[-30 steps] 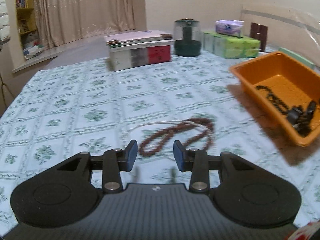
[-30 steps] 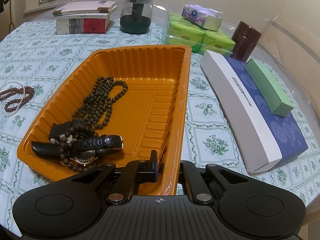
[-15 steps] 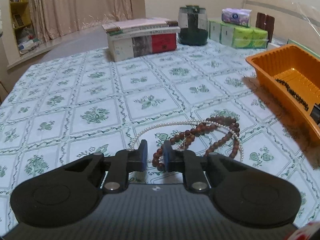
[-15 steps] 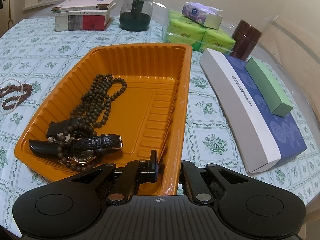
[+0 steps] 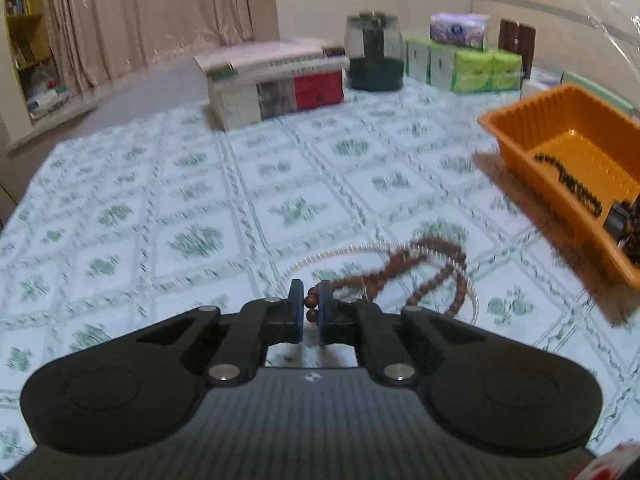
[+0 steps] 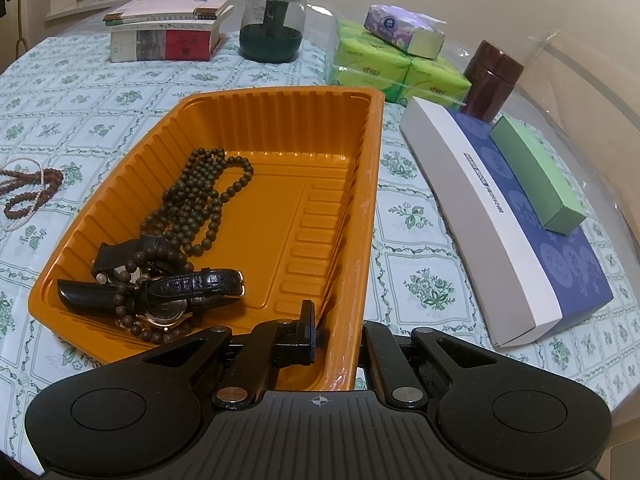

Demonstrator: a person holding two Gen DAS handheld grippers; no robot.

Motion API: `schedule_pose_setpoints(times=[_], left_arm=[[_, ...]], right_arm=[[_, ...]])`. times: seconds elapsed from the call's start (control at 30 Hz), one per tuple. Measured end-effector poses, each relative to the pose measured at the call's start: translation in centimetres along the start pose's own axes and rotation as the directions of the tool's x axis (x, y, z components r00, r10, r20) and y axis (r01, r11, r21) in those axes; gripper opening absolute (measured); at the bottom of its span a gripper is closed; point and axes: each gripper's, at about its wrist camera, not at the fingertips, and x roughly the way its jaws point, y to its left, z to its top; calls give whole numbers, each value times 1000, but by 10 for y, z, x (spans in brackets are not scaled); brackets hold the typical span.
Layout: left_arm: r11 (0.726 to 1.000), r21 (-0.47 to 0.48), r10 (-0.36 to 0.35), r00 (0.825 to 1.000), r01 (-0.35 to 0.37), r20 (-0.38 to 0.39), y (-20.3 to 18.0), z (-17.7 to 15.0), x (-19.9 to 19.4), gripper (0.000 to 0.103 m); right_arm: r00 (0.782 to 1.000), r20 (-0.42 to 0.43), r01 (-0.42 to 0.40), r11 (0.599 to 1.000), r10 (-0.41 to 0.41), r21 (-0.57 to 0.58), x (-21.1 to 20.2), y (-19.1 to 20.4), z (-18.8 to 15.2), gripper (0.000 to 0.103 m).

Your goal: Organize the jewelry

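Left gripper (image 5: 309,309) low over the green-patterned tablecloth (image 5: 168,208), level, fingers clenched on the near end of the reddish-brown wooden bead string (image 5: 404,270); string trails from the fingers away to the right toward the orange ribbed plastic tray (image 6: 360,184), looped over a thin white pearl strand (image 5: 320,256); view motion-blurred. Right gripper (image 6: 334,334) clamped on the tray's near-right wall, one finger inside, one outside; dark bead necklace (image 6: 200,204) and black leather-strap watch (image 6: 168,292) in the tray's left half.
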Motion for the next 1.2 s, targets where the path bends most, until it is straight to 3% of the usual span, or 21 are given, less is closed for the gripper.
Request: schedule_pose_setpoints(times=[0.53,1.2], left_arm=[[1000,-11,-4,981,7,195,41,73,-82,6],[1000,-6,-8,959,10,284,53,103,-125,6]], right_arm=[[1000,9,4,1000,-4,-3,-4,1,0,5],[1000,10,4,1000,-4,-4,-5,2,2,5]])
